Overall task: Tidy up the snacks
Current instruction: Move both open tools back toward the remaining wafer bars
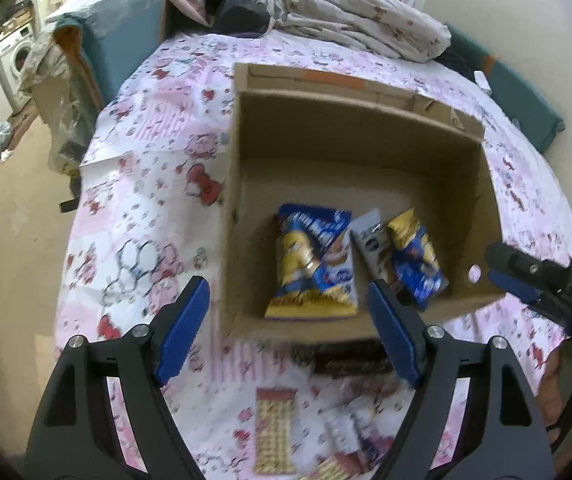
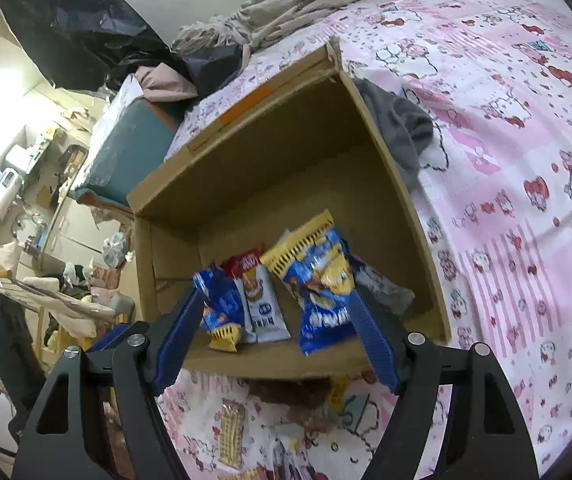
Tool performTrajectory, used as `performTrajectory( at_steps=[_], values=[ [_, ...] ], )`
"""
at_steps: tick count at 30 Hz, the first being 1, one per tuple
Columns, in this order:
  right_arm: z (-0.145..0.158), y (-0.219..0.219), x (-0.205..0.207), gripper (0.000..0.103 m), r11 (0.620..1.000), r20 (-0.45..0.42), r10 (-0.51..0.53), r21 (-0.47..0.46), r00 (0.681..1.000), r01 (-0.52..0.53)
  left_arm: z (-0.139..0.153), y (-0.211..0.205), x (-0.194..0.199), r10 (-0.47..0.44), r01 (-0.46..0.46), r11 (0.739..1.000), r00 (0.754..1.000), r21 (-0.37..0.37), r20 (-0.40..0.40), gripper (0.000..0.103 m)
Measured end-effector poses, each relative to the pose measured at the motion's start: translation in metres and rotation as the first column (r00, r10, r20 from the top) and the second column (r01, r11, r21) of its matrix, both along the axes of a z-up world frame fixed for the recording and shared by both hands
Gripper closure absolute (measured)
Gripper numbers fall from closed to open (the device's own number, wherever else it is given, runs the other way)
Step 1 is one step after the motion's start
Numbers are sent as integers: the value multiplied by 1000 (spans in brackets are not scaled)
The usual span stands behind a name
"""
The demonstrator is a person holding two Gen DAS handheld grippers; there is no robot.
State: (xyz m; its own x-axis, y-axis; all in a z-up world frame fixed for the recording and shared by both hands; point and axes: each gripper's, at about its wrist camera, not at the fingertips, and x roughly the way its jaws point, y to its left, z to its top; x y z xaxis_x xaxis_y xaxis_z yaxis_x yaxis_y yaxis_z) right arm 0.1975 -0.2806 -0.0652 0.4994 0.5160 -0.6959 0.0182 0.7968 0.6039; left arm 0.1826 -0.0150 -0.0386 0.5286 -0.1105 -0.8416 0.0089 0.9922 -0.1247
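Left gripper [image 1: 288,298] and right gripper [image 2: 273,314]: jaws wide apart, holding nothing; three snack packets [image 1: 314,264] lie inside near end of cardboard box [image 1: 366,148]

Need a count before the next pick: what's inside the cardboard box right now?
Inside the cardboard box: a large blue-and-yellow snack bag, a white packet and a smaller blue-and-yellow bag. The bags overlap, so anything beneath them is hidden.

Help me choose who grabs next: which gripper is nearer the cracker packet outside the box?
Left. The left gripper hangs just above the cracker packet; the right gripper sits over the box.
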Motion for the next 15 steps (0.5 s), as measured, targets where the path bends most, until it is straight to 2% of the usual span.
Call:
performTrajectory(
  at_steps=[5,11,15],
  values=[
    [-1,1,-19,25,1000,-23,6,8,1000,-6,-13,15,-19,37,-40,998,996,-43,-82,25],
    [-7,10,-44,25,1000,-59,27,-5,998,-27,-41,25,-41,66,-69,998,978,-11,-199,25],
    [-15,15,-57,25,999,-92,46,-23,995,-49,-66,21,-56,58,-56,998,956,18,-288,25]
  ],
)
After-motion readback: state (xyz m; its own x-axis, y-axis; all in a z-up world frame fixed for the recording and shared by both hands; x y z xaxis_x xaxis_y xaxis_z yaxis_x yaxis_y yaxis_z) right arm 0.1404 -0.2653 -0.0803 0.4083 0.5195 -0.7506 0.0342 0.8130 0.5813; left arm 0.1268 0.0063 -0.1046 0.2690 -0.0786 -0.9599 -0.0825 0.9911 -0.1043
